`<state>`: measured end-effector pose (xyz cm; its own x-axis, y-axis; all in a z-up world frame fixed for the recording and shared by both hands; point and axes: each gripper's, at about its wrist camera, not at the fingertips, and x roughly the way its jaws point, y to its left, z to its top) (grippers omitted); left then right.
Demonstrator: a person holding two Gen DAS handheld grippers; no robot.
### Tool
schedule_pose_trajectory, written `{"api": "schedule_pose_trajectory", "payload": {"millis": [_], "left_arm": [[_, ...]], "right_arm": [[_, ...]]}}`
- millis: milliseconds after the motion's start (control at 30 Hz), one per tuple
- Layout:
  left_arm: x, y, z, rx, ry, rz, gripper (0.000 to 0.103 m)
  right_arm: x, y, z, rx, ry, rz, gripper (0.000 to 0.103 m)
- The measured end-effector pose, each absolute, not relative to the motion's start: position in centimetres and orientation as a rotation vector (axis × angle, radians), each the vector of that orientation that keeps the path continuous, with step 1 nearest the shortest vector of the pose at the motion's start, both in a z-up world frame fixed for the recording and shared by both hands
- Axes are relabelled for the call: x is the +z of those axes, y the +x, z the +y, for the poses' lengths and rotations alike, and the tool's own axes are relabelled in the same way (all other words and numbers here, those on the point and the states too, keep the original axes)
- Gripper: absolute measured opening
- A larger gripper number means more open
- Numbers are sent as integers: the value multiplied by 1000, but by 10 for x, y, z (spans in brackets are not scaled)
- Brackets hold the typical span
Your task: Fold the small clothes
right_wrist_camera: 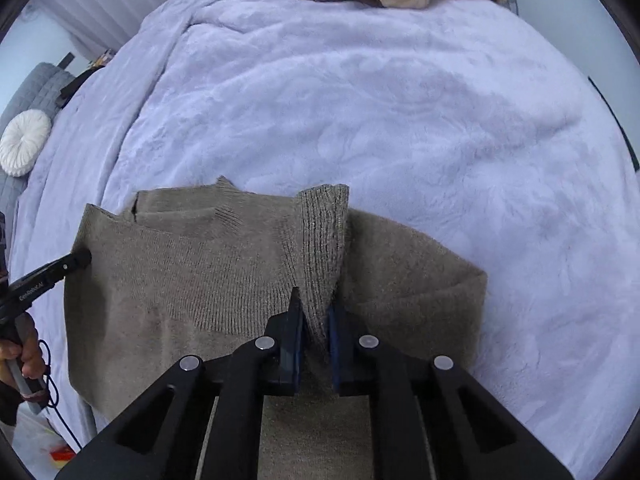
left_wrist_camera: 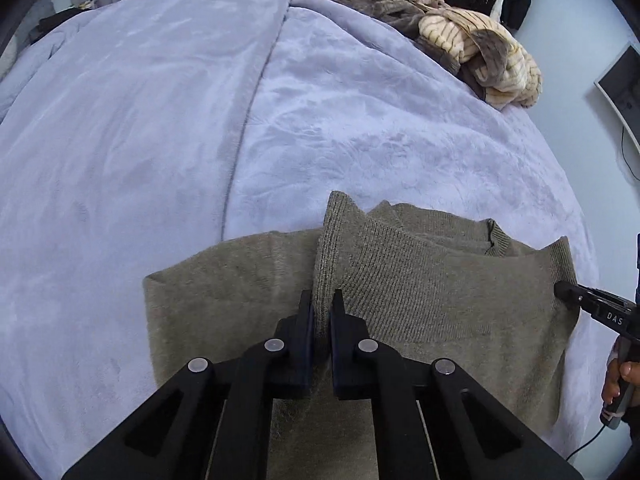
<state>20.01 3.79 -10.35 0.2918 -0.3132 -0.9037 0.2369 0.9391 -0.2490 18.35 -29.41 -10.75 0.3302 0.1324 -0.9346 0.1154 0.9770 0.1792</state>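
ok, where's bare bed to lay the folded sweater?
Free: the wide lilac blanket beyond the olive sweater, up to the beige and grey clothes pile at the far edge; also the strip beside the sweater's folded side. Crowded: the near edge, where the left gripper and right gripper both pinch sweater folds.

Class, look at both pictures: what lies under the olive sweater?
The sweater lies on a lilac blanket, which shows all around it. Whatever lies directly beneath the sweater is covered, and so is whatever the blanket itself rests on.
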Motion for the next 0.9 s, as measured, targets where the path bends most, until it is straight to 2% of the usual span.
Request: {"api": "schedule_pose_trajectory", "payload": {"millis": [133, 233, 267, 300, 333, 367, 400, 433, 467, 700, 900], "left_arm": [[-128, 204, 49, -315, -45, 1275, 8], [-141, 207, 45, -271, -14, 1291, 9], [-138, 205, 44, -262, -11, 1285, 12], [-135, 204, 44, -251, -4, 1281, 30], [-131, 202, 47, -222, 17, 1270, 61], [-125, 197, 53, -189, 40, 1244, 75], [-120, 192, 60, -179, 44, 1219, 82], [-116, 189, 68, -178, 41, 1217, 82], [-114, 184, 79, -177, 25, 1240, 82], [-116, 124, 138, -177, -139, 1356, 82], [-137, 72, 139, -202, -177, 1449, 82]], "right_arm": [[-105, 193, -286, 34, 176, 1221, 12], [-136, 206, -287, -10, 164, 1296, 12], [-147, 208, -289, -20, 175, 1318, 12], [-151, 207, -292, -29, 196, 1322, 12], [-151, 206, -296, -36, 234, 1314, 14], [-149, 204, -300, -46, 263, 1306, 22], [-147, 202, -303, -61, 270, 1304, 35], [-145, 198, -308, -107, 248, 1310, 59], [-143, 195, -312, -138, 237, 1310, 64], [-123, 124, -349, -106, 577, 1273, 64], [-148, 12, -345, -74, 956, 1301, 65]]}}
